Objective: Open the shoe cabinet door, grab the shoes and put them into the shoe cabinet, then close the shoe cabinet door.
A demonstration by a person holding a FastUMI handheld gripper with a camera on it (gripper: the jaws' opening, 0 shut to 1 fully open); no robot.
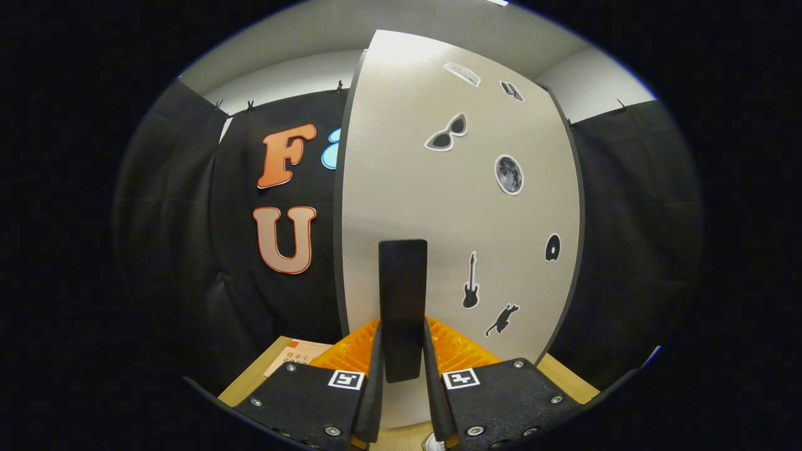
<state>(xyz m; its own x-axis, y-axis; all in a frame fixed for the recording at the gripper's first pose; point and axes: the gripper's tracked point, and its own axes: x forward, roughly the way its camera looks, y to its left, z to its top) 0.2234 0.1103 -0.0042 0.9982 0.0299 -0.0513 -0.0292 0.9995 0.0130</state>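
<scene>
The cabinet door [451,207] stands directly ahead, blocking forward passage. Its dark handle [402,307] occupies the gap between the gripper [402,369] fingers, which are closed against both its sides. Free room lies left of the door's edge, above the wooden tabletop [250,376], where a paper [297,358] lies.

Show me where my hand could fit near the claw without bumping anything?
The roomiest spot is the bare strip of wooden surface on the right, between the cabinet door and the black cloth. The left side is tighter, because a booklet lies there. The middle is crowded: the claw is closed on the door's black handle.
</scene>
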